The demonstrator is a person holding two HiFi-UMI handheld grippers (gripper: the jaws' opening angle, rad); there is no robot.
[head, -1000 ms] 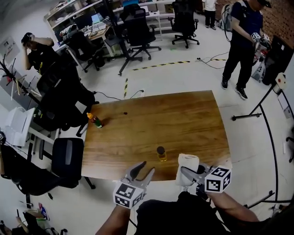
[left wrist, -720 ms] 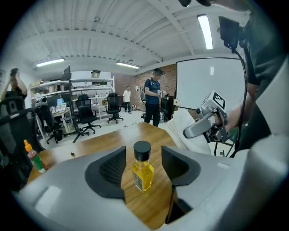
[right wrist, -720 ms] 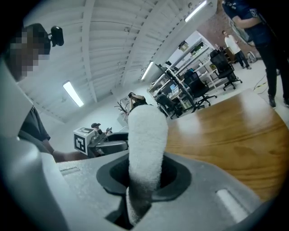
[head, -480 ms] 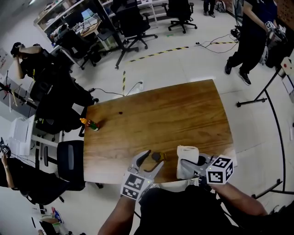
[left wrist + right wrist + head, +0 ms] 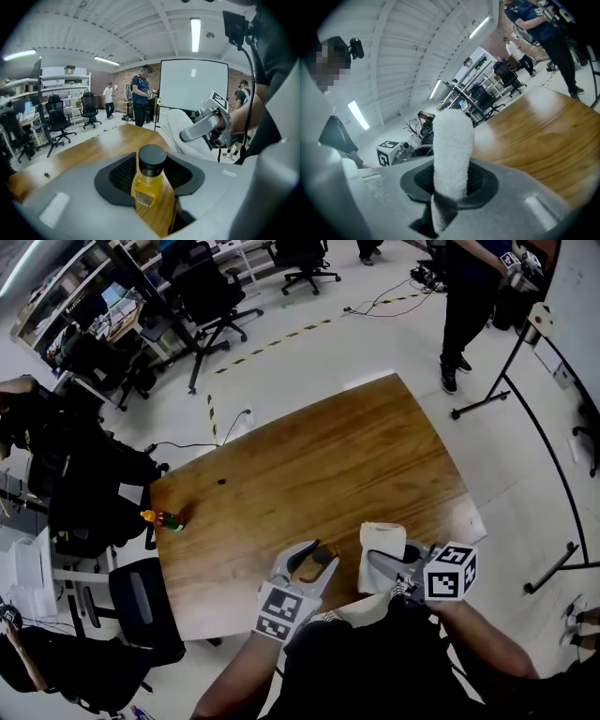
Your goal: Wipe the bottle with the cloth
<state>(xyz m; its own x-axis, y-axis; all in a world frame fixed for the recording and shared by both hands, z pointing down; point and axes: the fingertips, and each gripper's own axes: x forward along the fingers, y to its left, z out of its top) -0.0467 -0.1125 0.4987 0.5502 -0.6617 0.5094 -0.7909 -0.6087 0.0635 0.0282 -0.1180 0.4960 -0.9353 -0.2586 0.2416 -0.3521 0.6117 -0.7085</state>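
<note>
Small amber bottle with black cap (image 5: 149, 180) stands upright at the wooden counter's (image 5: 328, 456) near edge between the closing fingers of the left gripper (image 5: 323, 555) (not clearly clamped yet); right gripper (image 5: 375, 568), just to its right, pinches the rolled white cloth (image 5: 451, 150), also upright.

Bottle (image 5: 324, 557) stood on bench (image 5: 309, 456) near its front edge, between left gripper's (image 5: 317, 561) closing jaws. Cloth (image 5: 381, 542) was in right gripper's (image 5: 386, 568) jaws, just right of bottle. Second bottle (image 5: 164, 519) was at bench's left edge, well apart. Chair (image 5: 141, 601) stood left of bench.
</note>
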